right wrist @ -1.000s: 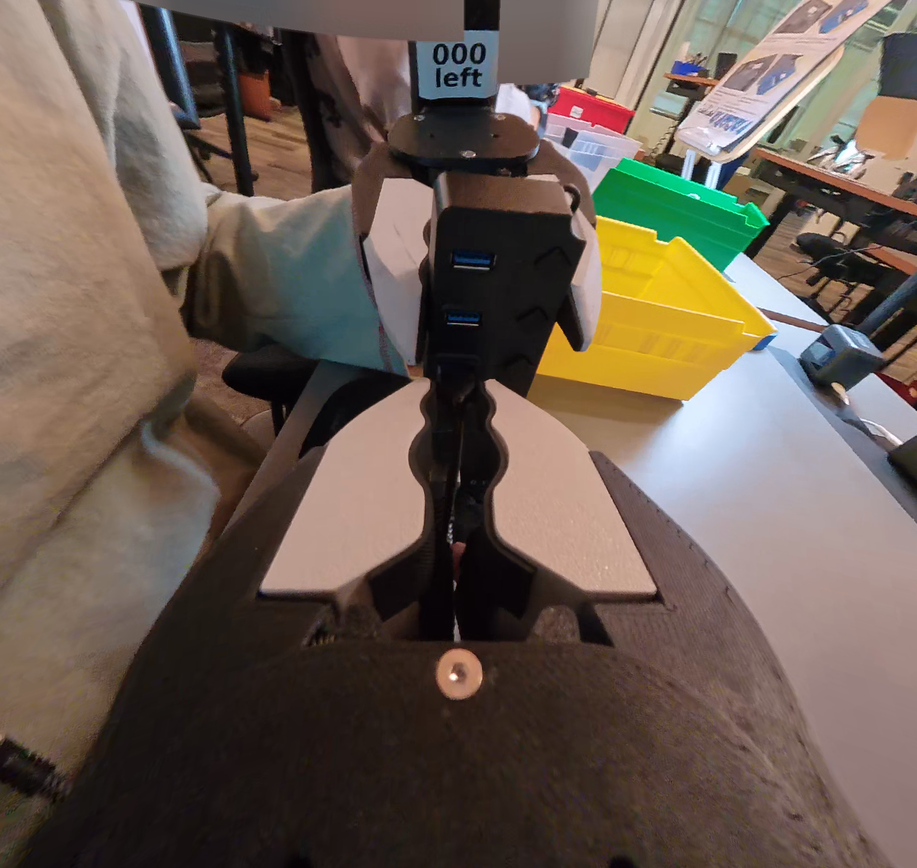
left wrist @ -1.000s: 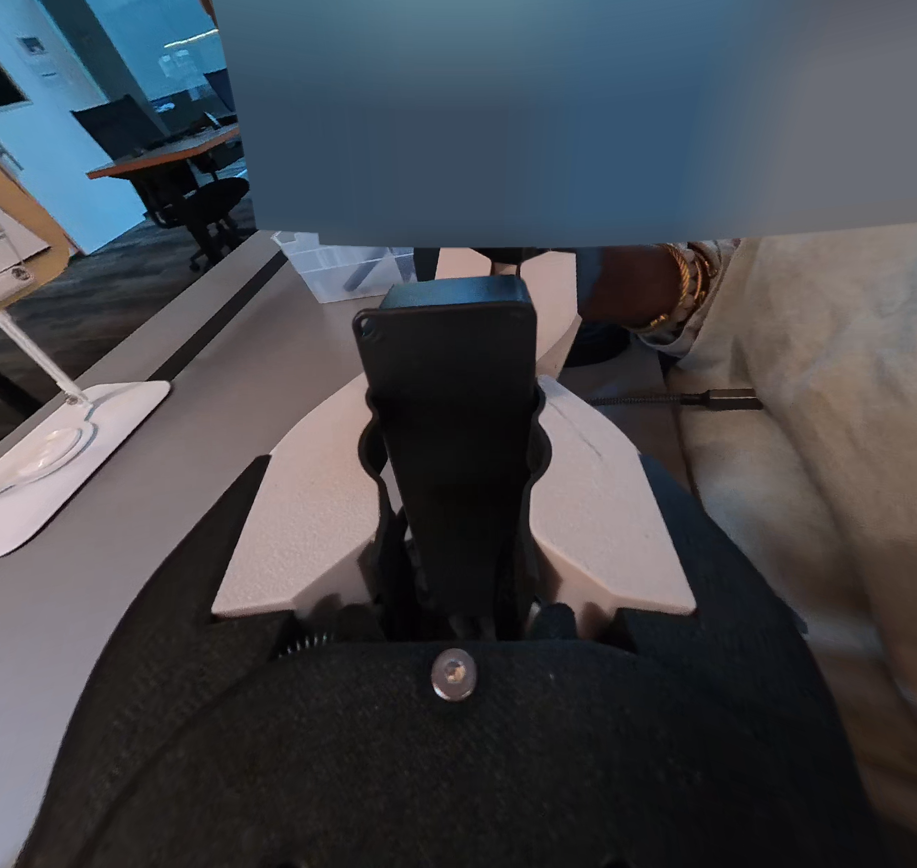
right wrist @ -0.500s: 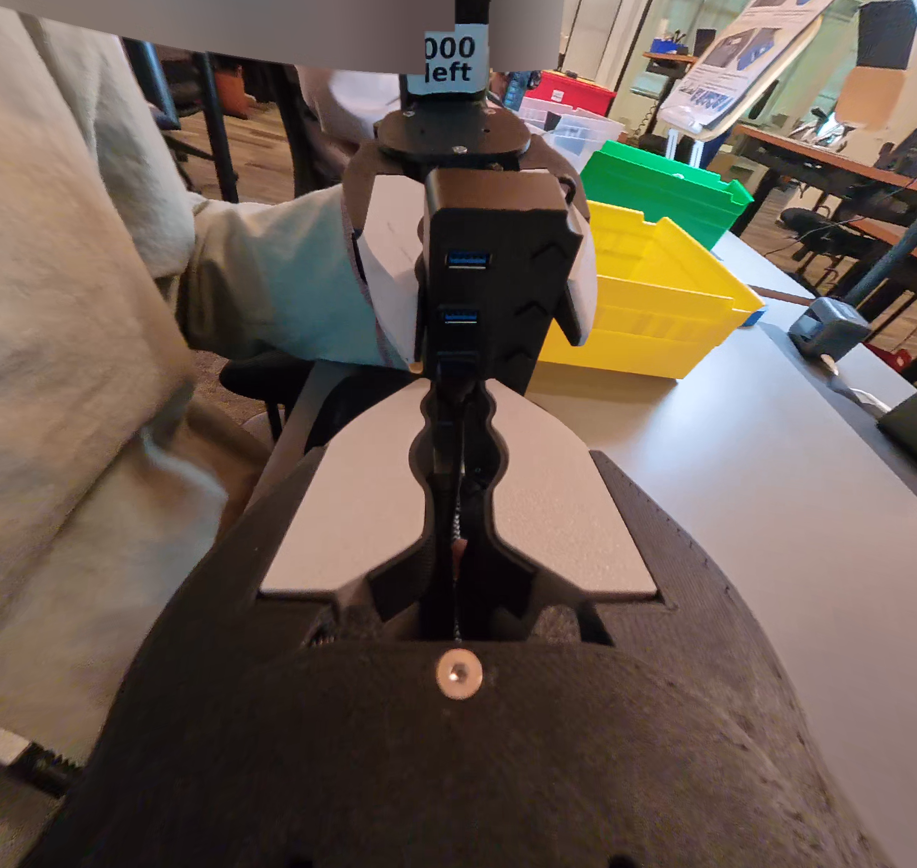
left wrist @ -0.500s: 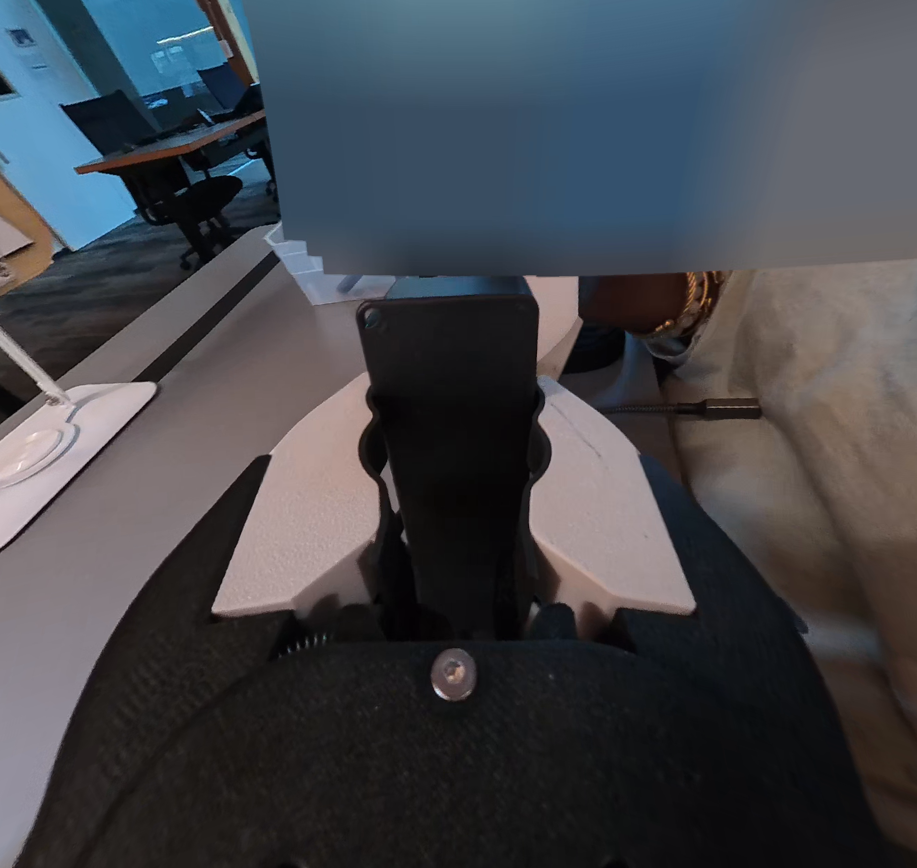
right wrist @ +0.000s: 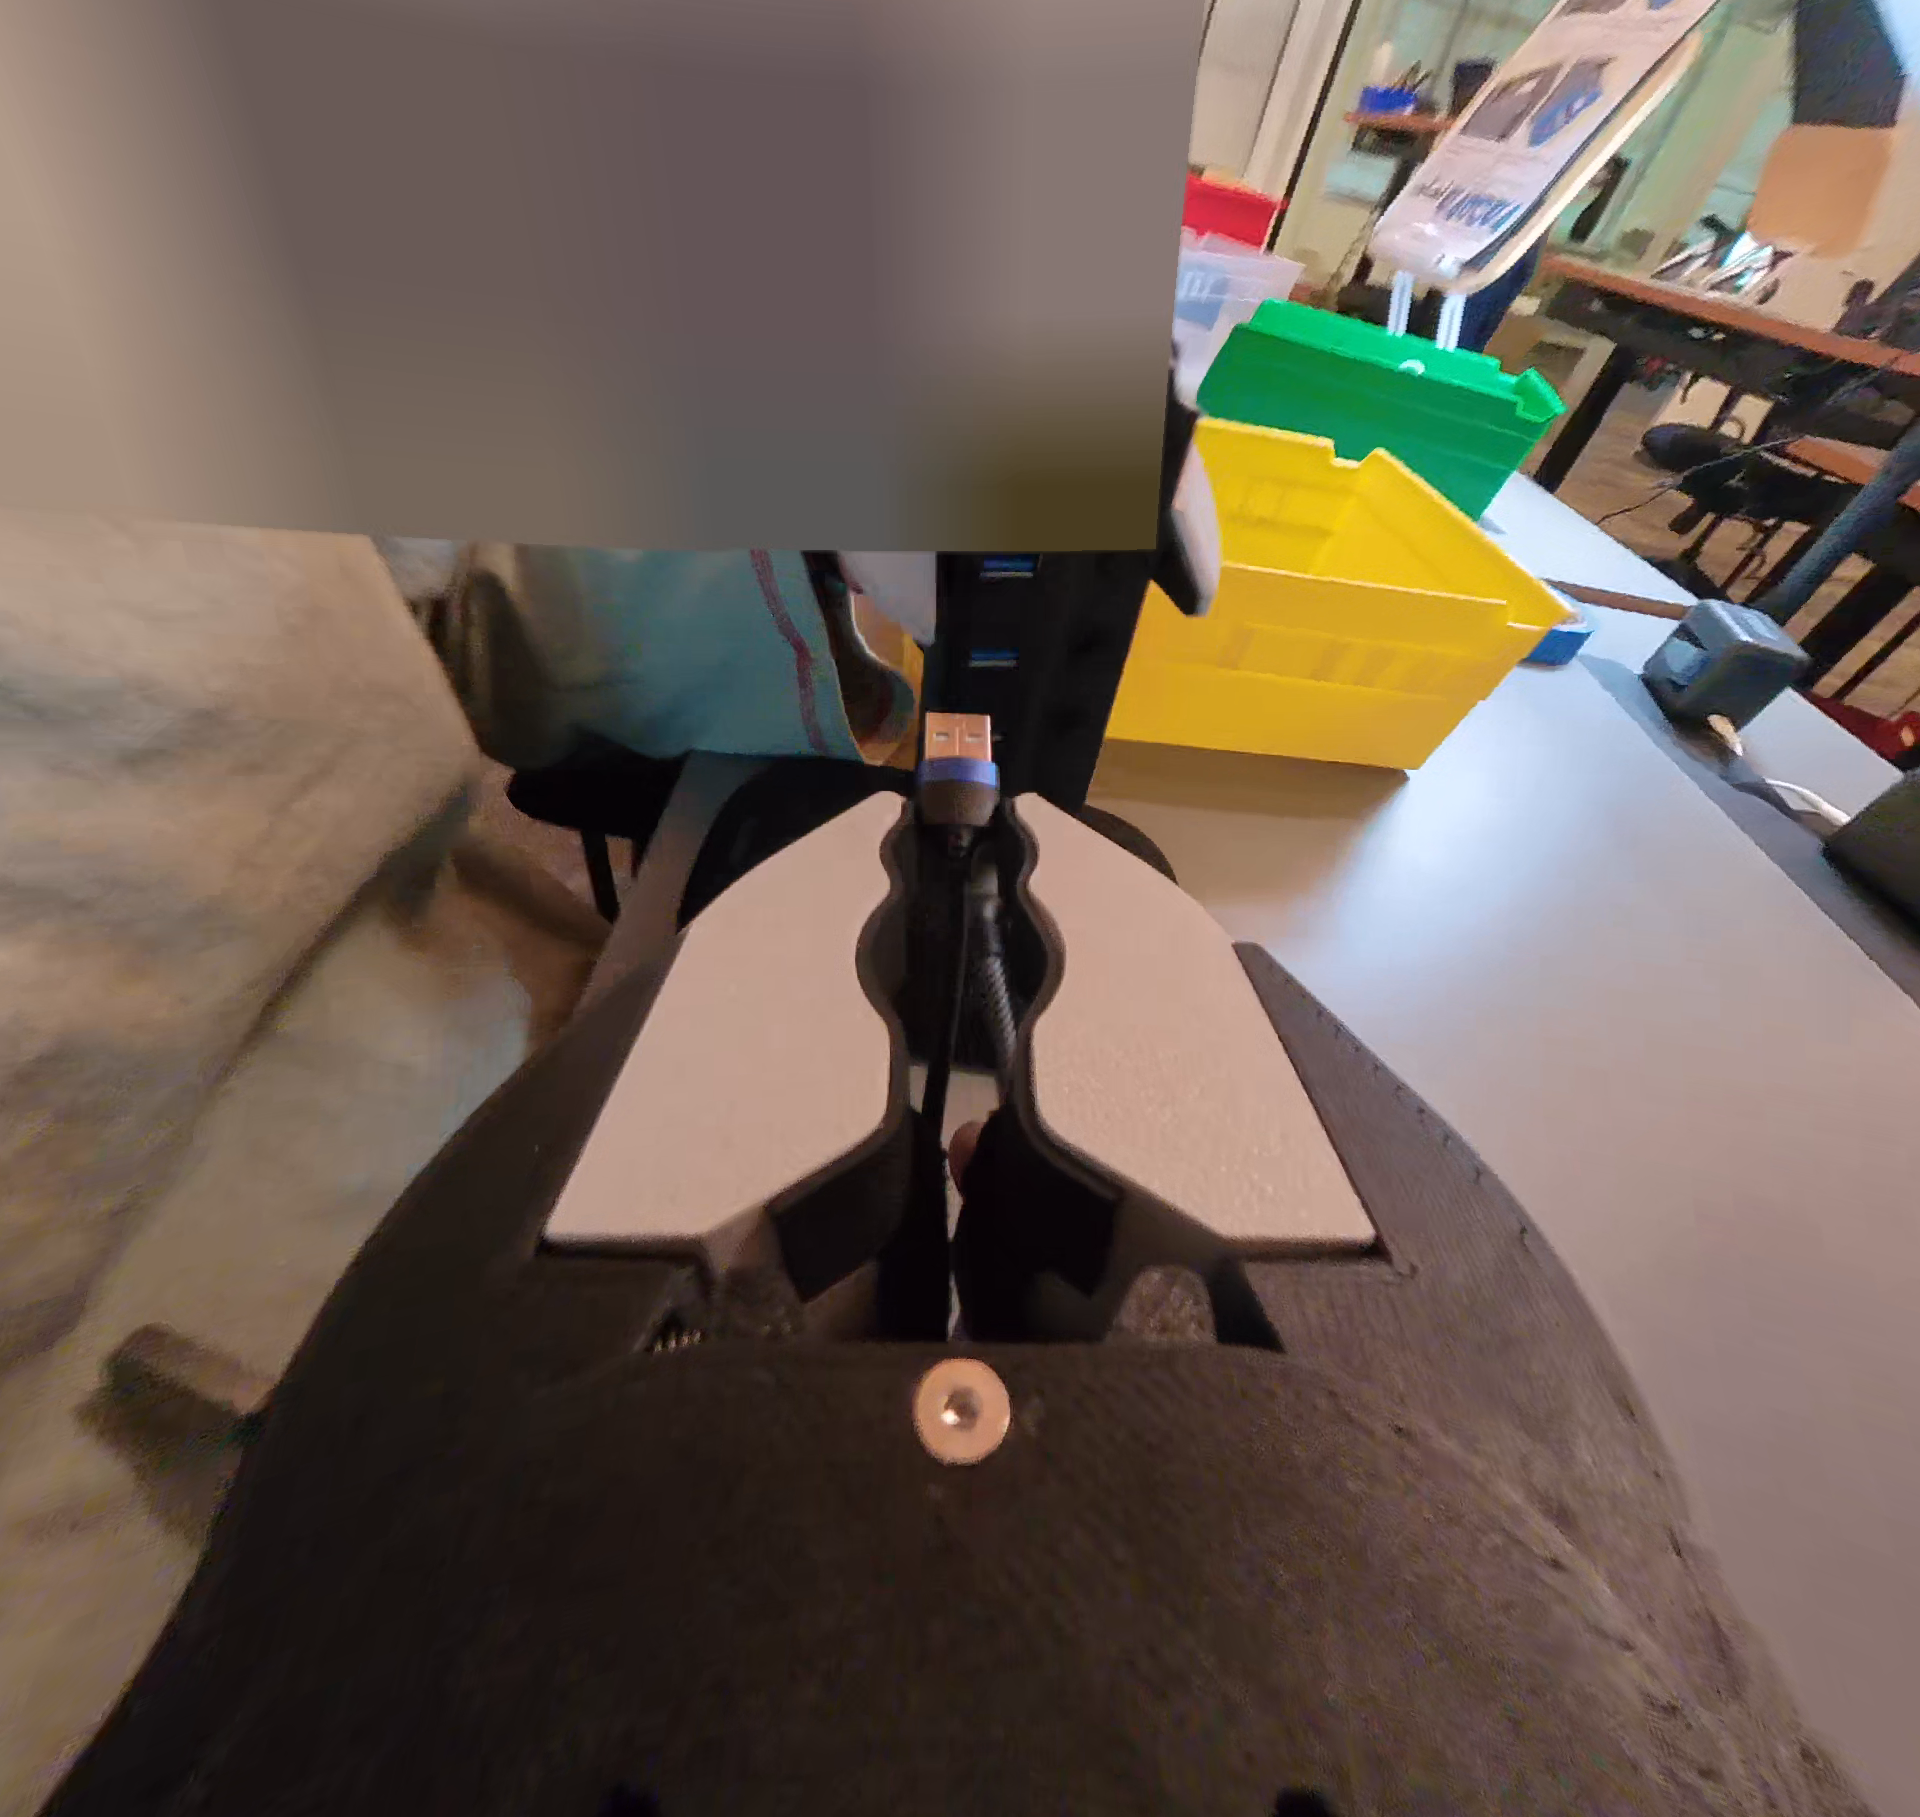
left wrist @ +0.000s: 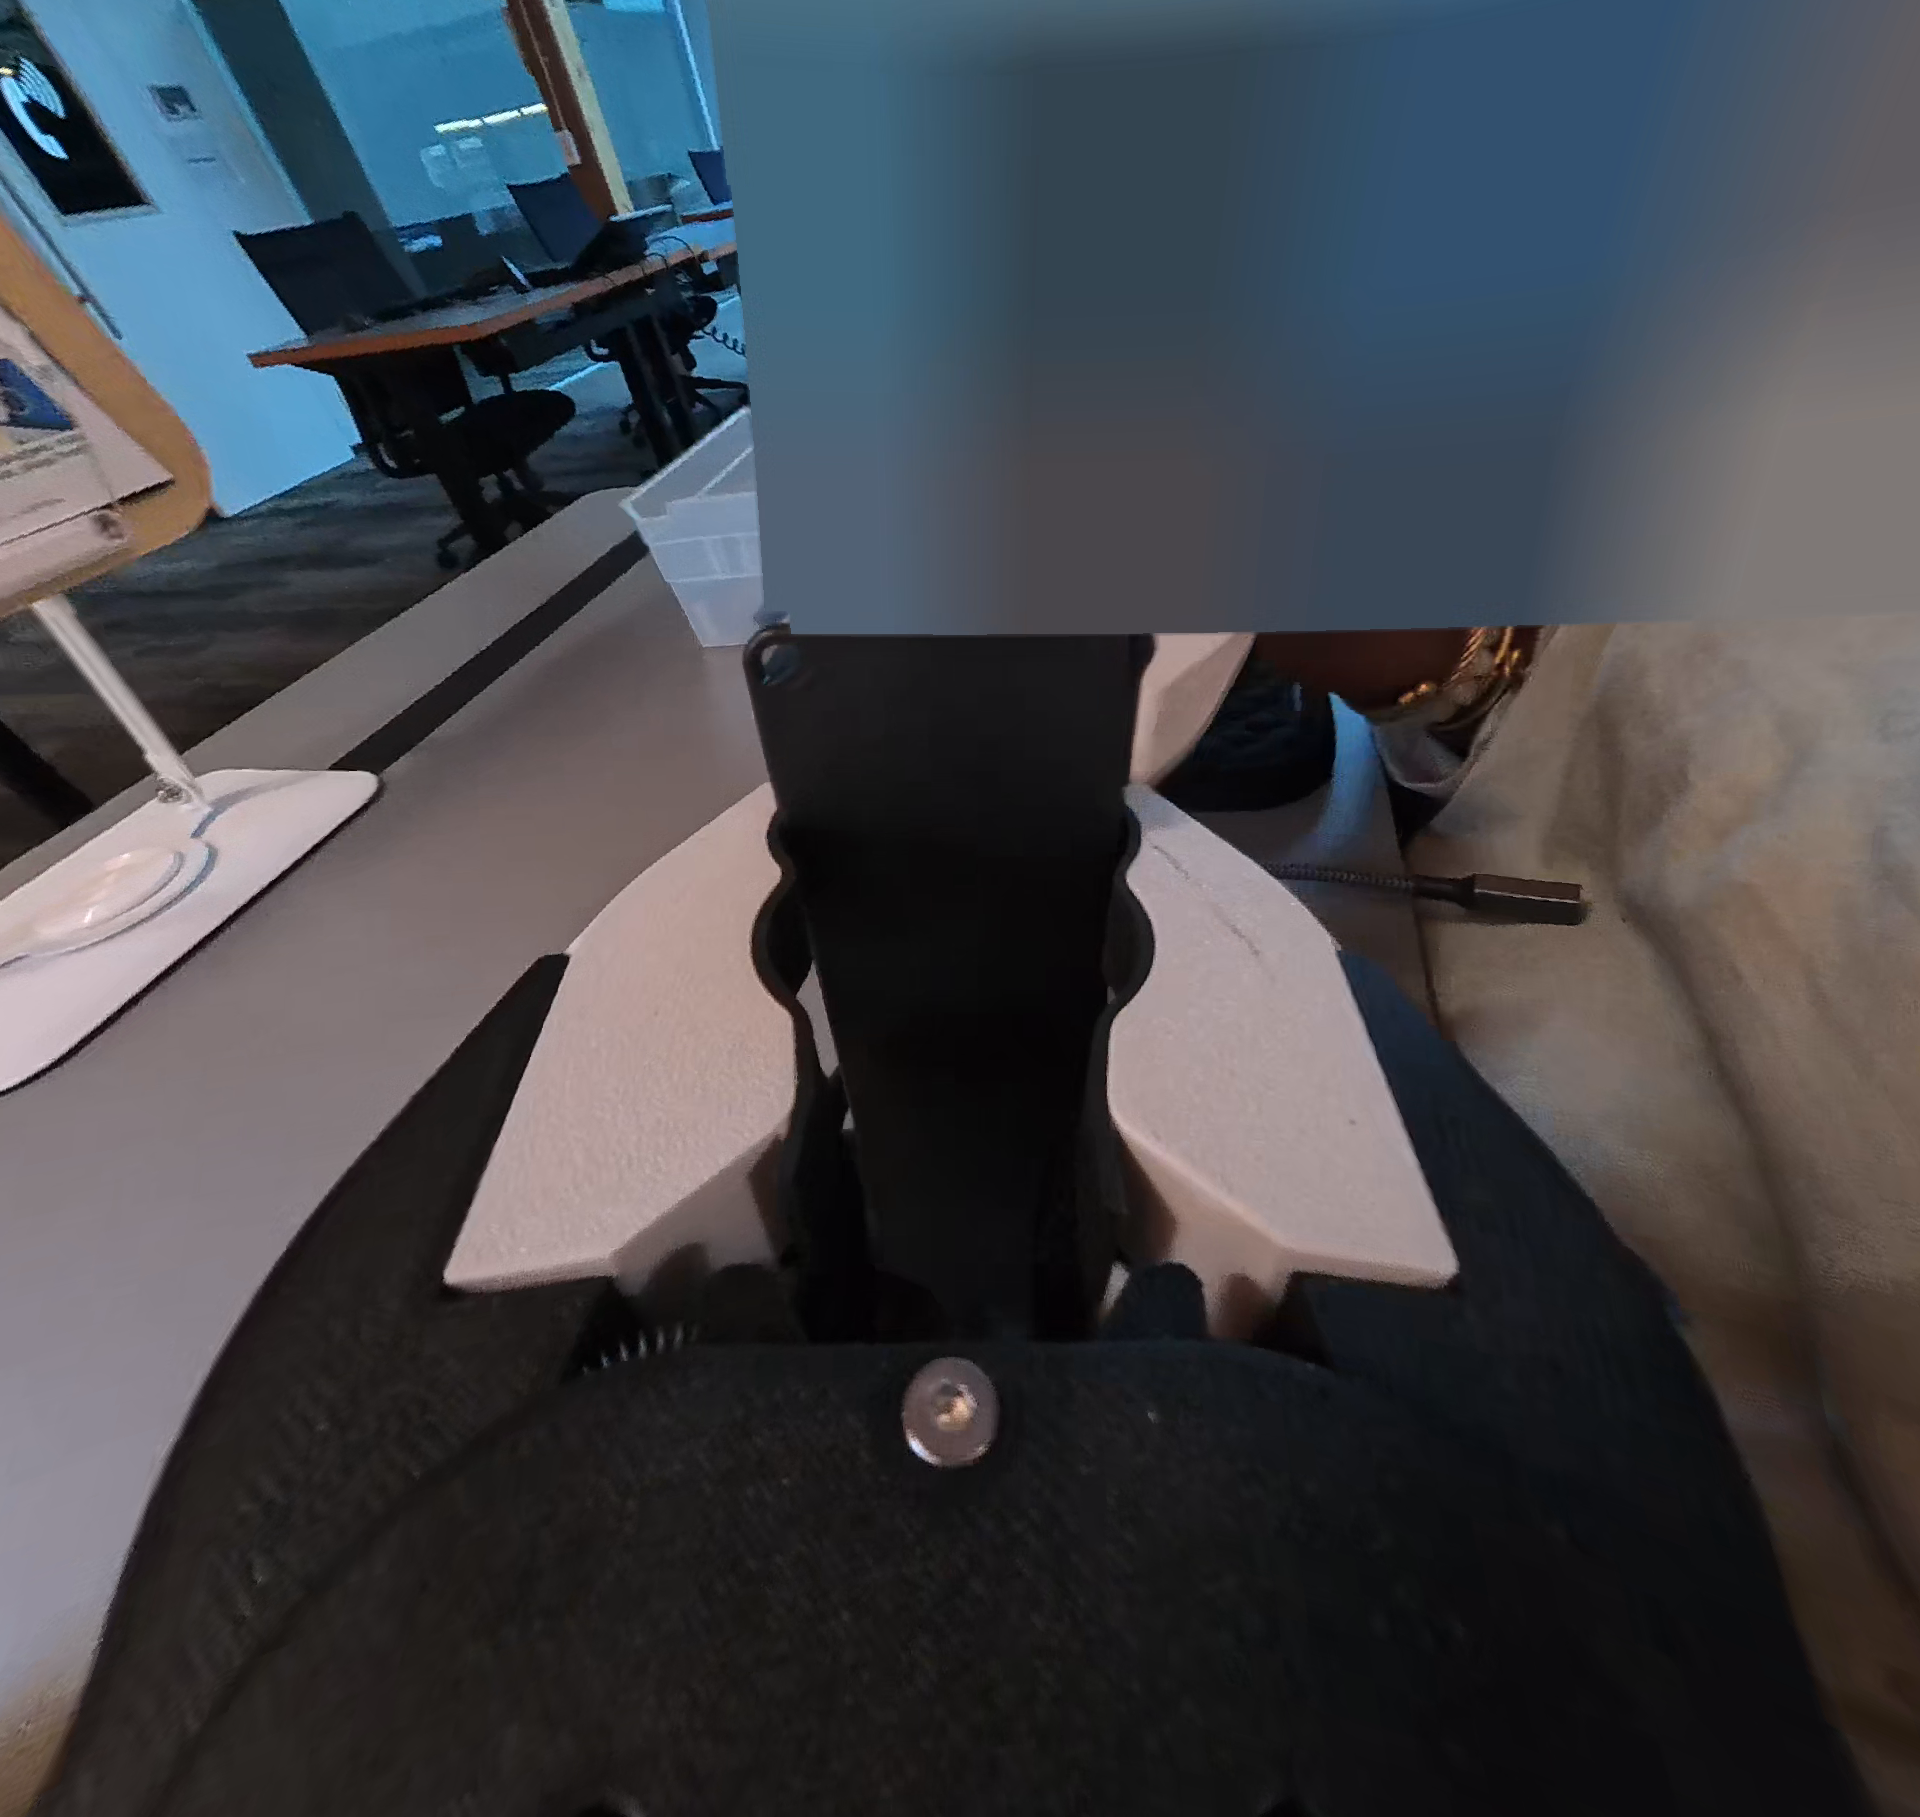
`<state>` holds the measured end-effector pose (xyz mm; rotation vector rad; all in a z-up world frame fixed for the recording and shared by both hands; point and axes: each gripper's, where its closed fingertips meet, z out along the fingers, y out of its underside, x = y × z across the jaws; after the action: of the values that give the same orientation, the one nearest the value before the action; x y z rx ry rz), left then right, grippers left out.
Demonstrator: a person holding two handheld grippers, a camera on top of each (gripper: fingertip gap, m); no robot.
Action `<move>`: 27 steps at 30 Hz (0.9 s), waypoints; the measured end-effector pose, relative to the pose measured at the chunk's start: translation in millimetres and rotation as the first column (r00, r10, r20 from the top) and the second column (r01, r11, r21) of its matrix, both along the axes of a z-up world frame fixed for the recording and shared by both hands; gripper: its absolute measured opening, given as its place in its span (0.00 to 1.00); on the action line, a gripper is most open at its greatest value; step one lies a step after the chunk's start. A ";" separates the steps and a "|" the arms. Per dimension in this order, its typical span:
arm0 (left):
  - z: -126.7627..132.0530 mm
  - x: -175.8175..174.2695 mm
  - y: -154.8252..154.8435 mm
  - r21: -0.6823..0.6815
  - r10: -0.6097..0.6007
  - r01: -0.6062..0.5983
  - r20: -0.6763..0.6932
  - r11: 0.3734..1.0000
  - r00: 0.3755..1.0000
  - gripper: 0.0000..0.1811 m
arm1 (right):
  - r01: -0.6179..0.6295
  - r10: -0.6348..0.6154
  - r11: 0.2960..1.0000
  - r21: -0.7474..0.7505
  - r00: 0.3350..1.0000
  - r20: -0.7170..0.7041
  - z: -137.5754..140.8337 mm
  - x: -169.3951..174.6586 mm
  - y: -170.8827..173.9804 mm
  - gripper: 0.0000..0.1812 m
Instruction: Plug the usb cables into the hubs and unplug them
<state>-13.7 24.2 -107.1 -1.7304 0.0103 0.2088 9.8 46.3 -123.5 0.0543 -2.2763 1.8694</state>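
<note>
The USB plug [right wrist: 958,751] is now sitting bare just in front of the black hub [right wrist: 1023,666], out of the lower port it was filling half a second ago, so one unplugging looks done. The right gripper [right wrist: 958,837] is keeping its jaws nearly closed around the plug's blue collar and braided cable, while the left gripper [left wrist: 951,832] is clamping its jaws on the hub [left wrist: 951,832], held upright. Beyond the hub, yellow [right wrist: 1340,624] and green bins [right wrist: 1371,396] are resting on the grey bench [right wrist: 1558,884].
</note>
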 end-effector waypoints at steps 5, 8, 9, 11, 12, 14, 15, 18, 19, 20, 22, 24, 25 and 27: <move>3.9 -1.1 -19.0 0.106 0.003 -0.006 0.029 0.994 1.000 0.30 | 0.190 -0.188 0.973 -0.130 0.982 0.022 35.5 -14.3 60.9 0.08; 4.8 4.2 -16.2 0.110 -0.006 0.007 -0.008 0.994 1.000 0.30 | 0.325 -0.354 0.893 -0.311 0.935 -0.039 91.6 -23.1 109.5 0.08; 4.8 5.5 -13.8 0.108 -0.009 0.011 -0.017 0.994 1.000 0.30 | 0.354 -0.403 0.857 -0.375 0.913 -0.060 112.7 -22.1 127.5 0.08; 4.8 6.8 -9.2 0.105 -0.016 0.019 -0.029 0.994 0.999 0.30 | 0.403 -0.510 0.773 -0.490 0.854 -0.104 153.3 -16.5 165.1 0.08; 4.7 6.7 -7.8 0.102 -0.017 0.020 -0.026 0.995 1.000 0.30 | 0.417 -0.560 0.733 -0.537 0.819 -0.129 171.3 -11.7 183.3 0.08; 5.2 4.3 -7.1 0.096 -0.006 0.008 -0.013 0.995 1.000 0.30 | 0.460 -0.654 0.665 -0.588 0.739 -0.162 198.0 -4.8 218.2 0.08; 5.3 3.7 -7.1 0.093 -0.004 0.005 -0.008 0.996 1.000 0.30 | 0.492 -0.705 0.630 -0.601 0.687 -0.176 206.7 -3.8 235.8 0.08; 5.9 2.9 -7.0 0.104 0.002 -0.002 -0.005 0.995 1.000 0.30 | 0.591 -0.817 0.545 -0.595 0.533 -0.219 212.2 -9.8 282.9 0.08; 6.1 3.0 -6.8 0.107 0.003 -0.002 -0.006 0.994 1.000 0.30 | 0.637 -0.842 0.521 -0.568 0.492 -0.221 204.7 -16.4 297.2 0.08; 6.2 3.0 -6.4 0.109 0.004 -0.003 -0.008 0.994 1.000 0.30 | 0.684 -0.856 0.509 -0.523 0.465 -0.224 192.2 -24.0 309.4 0.08; 6.3 3.2 -4.9 0.107 0.004 -0.003 -0.009 0.994 1.000 0.30 | 0.775 -0.878 0.480 -0.412 0.424 -0.224 158.5 -40.6 331.9 0.08; 5.9 4.2 -2.6 0.101 0.000 0.002 -0.014 0.995 1.000 0.30 | 0.841 -0.887 0.454 -0.294 0.395 -0.241 120.0 -54.2 349.6 0.08; 5.7 4.4 -1.5 0.097 -0.001 0.003 -0.015 0.995 1.000 0.30 | 0.866 -0.887 0.440 -0.237 0.378 -0.265 101.3 -59.6 357.3 0.08; 5.5 5.0 -0.4 0.088 -0.003 0.004 -0.018 0.996 1.000 0.30 | 0.916 -0.889 0.379 -0.134 0.320 -0.328 67.9 -69.6 375.5 0.08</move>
<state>-8.8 23.7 -101.5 -1.6401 0.0172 0.2193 -59.8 421.8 -55.6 -0.7008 -1.5076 1.0015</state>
